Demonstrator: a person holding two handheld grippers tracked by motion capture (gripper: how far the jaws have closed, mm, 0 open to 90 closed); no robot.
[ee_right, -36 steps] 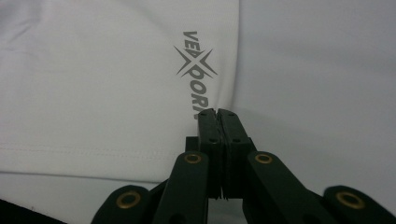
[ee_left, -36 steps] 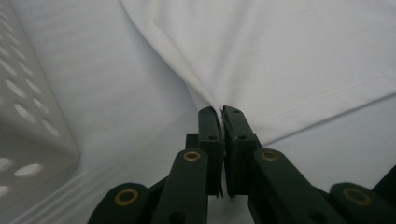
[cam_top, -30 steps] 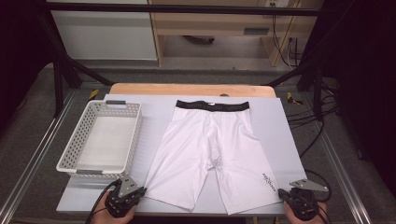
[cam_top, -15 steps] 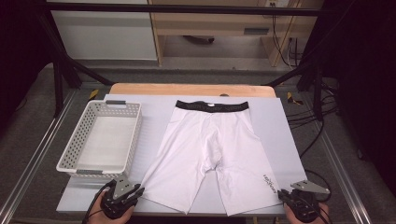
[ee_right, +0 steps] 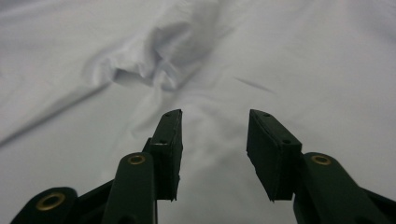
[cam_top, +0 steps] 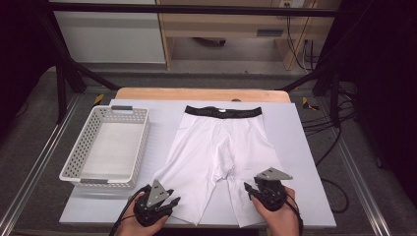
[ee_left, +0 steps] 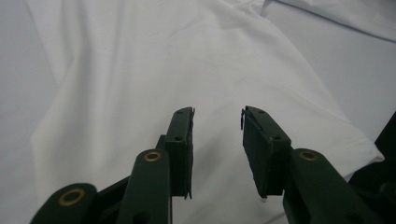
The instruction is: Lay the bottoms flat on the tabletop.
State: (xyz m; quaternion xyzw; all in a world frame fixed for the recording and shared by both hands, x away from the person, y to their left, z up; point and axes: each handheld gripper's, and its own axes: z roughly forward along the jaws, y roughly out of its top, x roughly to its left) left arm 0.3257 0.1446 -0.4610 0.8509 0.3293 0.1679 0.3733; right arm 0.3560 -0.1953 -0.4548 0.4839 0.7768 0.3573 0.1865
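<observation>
White shorts (cam_top: 221, 152) are lying flat on the worktop (cam_top: 305, 147), roughly centred, black waistband (cam_top: 223, 112) toward the far edge, both legs reaching w/ their hems toward the near edge. A small wrinkle is bunching at the crotch.

L gripper (cam_top: 164, 199) is sitting at the near edge, just by the hem of the shorts' left leg, held in the person's left hand (cam_top: 140, 223). Its jaws have just been opening and are standing apart; in the left gripper view the L gripper (ee_left: 217, 122) is hovering over white fabric w/ nothing pinched between the pads.

R gripper (cam_top: 252, 189) is over the hem area of the right leg, also by the near edge, in the right hand (cam_top: 280, 216). Its jaws have likewise just been opening and are standing apart. In the right gripper view the R gripper (ee_right: 215, 122) is pointing along the cloth toward the crotch wrinkle, pads not pressing on anything.

A white perforated basket (cam_top: 78, 157) is sitting near the worktop's left edge, well apart from the shorts. A wooden strip (cam_top: 196, 93) is running along the far edge.
</observation>
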